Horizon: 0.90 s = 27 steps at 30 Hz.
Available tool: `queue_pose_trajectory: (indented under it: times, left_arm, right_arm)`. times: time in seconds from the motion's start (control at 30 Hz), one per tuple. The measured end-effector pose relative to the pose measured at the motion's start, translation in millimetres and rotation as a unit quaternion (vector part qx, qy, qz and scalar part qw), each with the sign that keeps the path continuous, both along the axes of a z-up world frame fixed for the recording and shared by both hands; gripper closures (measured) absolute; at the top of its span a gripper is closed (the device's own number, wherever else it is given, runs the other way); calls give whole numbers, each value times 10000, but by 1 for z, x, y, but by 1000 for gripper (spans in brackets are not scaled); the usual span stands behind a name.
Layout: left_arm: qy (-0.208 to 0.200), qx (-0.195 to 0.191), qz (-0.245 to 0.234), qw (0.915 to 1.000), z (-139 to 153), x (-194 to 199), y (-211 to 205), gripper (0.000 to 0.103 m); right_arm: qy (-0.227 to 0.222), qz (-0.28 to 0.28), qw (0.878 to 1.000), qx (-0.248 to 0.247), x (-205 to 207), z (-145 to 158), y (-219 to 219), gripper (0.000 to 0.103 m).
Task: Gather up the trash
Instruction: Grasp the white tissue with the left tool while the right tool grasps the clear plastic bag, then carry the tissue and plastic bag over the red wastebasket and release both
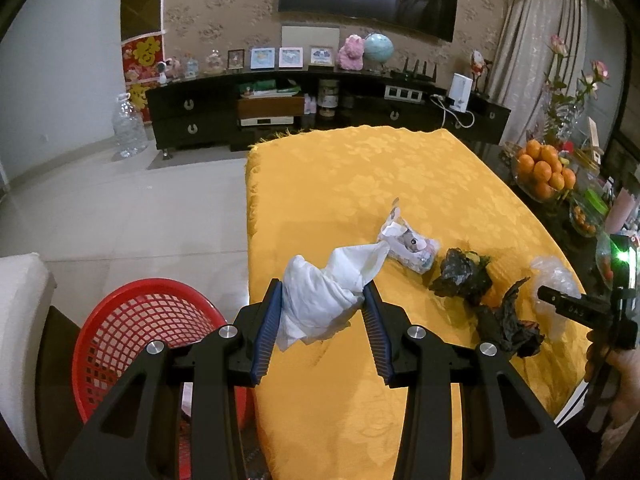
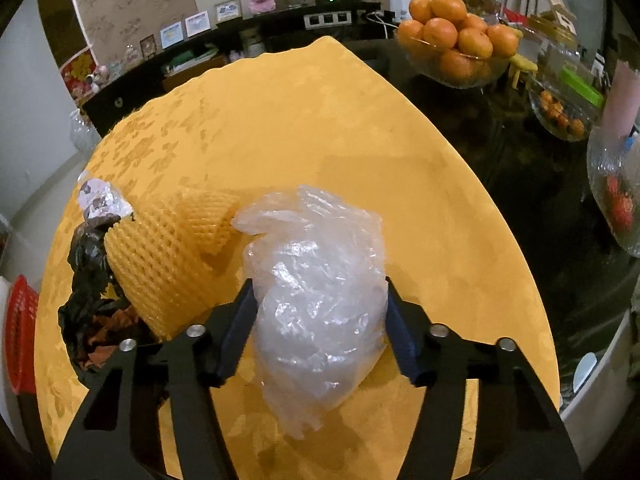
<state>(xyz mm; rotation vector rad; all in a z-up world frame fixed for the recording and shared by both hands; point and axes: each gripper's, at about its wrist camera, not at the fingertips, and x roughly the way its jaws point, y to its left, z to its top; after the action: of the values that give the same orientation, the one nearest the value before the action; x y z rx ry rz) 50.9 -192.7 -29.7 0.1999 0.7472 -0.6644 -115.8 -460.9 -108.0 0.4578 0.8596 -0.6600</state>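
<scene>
My left gripper (image 1: 323,284) is shut on a crumpled white tissue (image 1: 320,308) and holds it above the near left part of the yellow tablecloth (image 1: 360,168). A red mesh basket (image 1: 136,328) stands low beside the table's left edge. My right gripper (image 2: 319,282) has both pads against a crumpled clear plastic bag (image 2: 320,300) that rests on the cloth. Left of that bag lie a yellow foam fruit net (image 2: 168,248), dark crumpled wrappers (image 2: 88,256) and a printed wrapper (image 2: 100,200).
On the dark tabletop to the right stand a glass bowl (image 2: 480,76) of oranges, a smaller bowl (image 2: 560,116) and a glass vase (image 2: 616,200). A dark TV cabinet (image 1: 192,116) lines the far wall. A large water bottle (image 1: 128,128) sits on the tiled floor.
</scene>
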Motion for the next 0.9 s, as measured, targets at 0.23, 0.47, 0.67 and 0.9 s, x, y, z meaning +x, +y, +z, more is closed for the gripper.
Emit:
queue_pose_trajectory:
  times: [0.23, 0.47, 0.67, 0.9]
  left_arm:
    - [-93, -31, 102, 9999, 6, 0, 7, 64]
    - [-442, -6, 291, 9986, 23, -2, 14, 65]
    - [-688, -173, 516, 9961, 55, 6, 20, 65]
    - [-1118, -237, 851, 9898, 97, 34, 25, 65]
  right_arm:
    - [-182, -44, 9997, -147, -3, 14, 4, 54]
    - [-686, 209, 9964, -458, 2, 57, 24, 54]
    - [-1075, 382, 9918, -577, 17, 97, 36, 54]
    - [-1437, 825, 9820, -905, 62, 143, 53, 54]
